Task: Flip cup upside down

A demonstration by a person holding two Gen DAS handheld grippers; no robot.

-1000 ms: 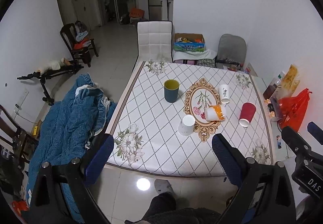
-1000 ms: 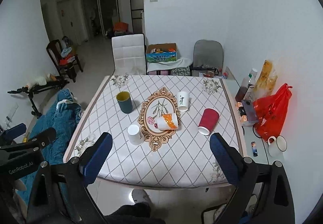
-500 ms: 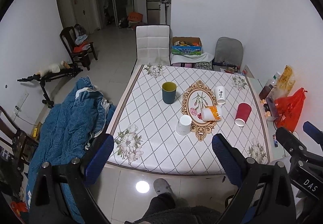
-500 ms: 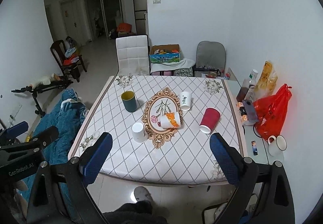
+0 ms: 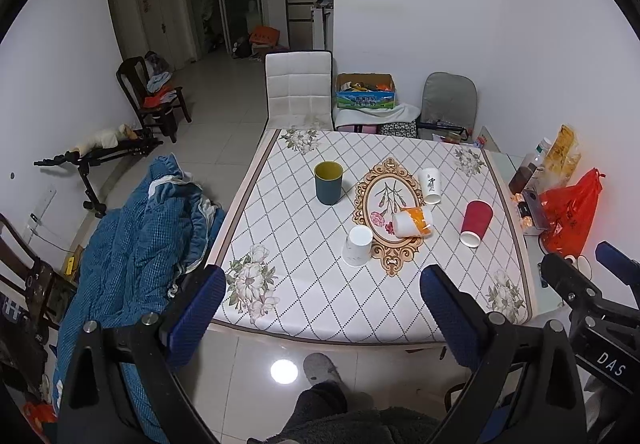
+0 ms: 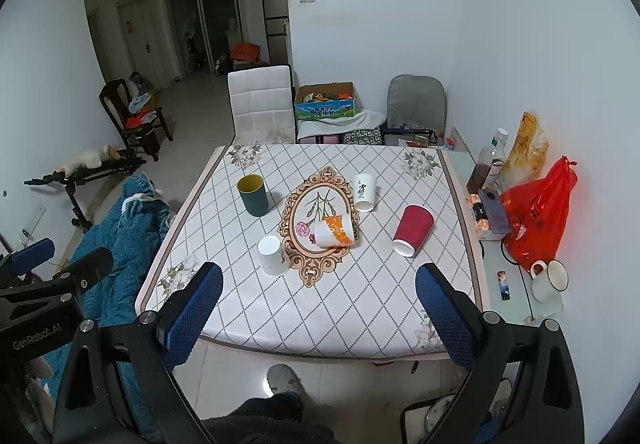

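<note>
1. Left gripper (image 5: pixel 320 308): blue-padded jaws spread wide, empty, held off the near edge of the quilted white tabletop (image 5: pixel 320 308). Right gripper (image 6: pixel 318 302): same, spread and empty.
2. Only one cup clearly stands mouth-up: the dark teal cup with yellow lining (image 5: pixel 328 183), far left of the oval floral placemat (image 5: pixel 390 211). Likely the target.
3. Other cups: plain white paper cup (image 5: pixel 357 246) near left, mouth-down; white cup with black characters (image 5: pixel 431 185) far right, orientation hard to tell; orange-and-white paper cup (image 5: pixel 412 223) on its side on the placemat; red paper cup (image 5: pixel 474 223) right, tilted mouth-down.
4. Judgement: reach not begun. The left gripper sits closer to the teal cup; approach level, pinch mid-wall, lift clear before rotating.
5. Risk: squeezing near the rim lets it slip mid-turn.
</note>
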